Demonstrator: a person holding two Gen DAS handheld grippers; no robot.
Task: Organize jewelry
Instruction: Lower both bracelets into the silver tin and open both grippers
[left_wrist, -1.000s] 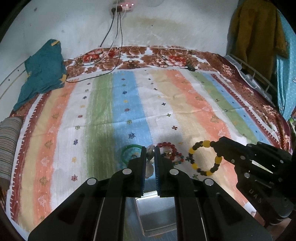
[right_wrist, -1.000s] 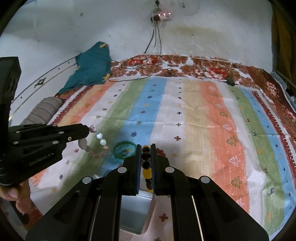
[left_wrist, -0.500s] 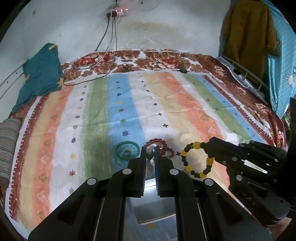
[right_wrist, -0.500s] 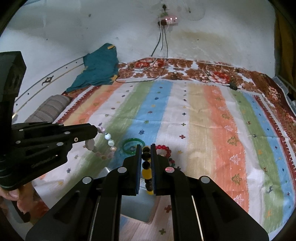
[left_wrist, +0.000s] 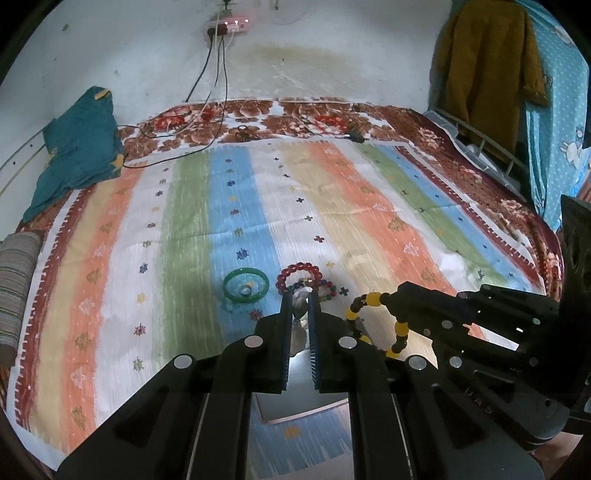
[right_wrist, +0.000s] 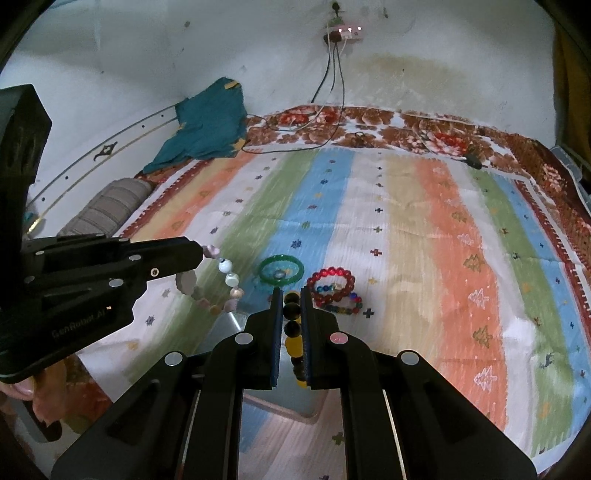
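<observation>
While both grippers hang over the near edge of the bed, each is closed on a bracelet. Nearest, a shiny tray (right_wrist: 236, 325) lies under them on the striped sheet (right_wrist: 406, 229); its depth is hard to judge through the jaws. The left gripper (left_wrist: 298, 306) pinches a pale bead bracelet (right_wrist: 225, 288), which dangles in a loop from its tips above the tray's left edge. The right gripper (right_wrist: 291, 314) clamps a black-and-yellow bracelet (left_wrist: 384, 325) that hangs as a ring, clear of the sheet. Just beyond the fingertips, on the blue stripe, lies a green bangle (left_wrist: 245, 285) with a small ring inside it. Beside it, to the right, rests a red bead bracelet (right_wrist: 331, 283), touching a multicoloured beaded one (right_wrist: 343, 306). Farther back, a teal cloth (left_wrist: 79, 147) lies crumpled at the bed's left corner, and cables (left_wrist: 214, 74) run down the wall from a socket strip.
</observation>
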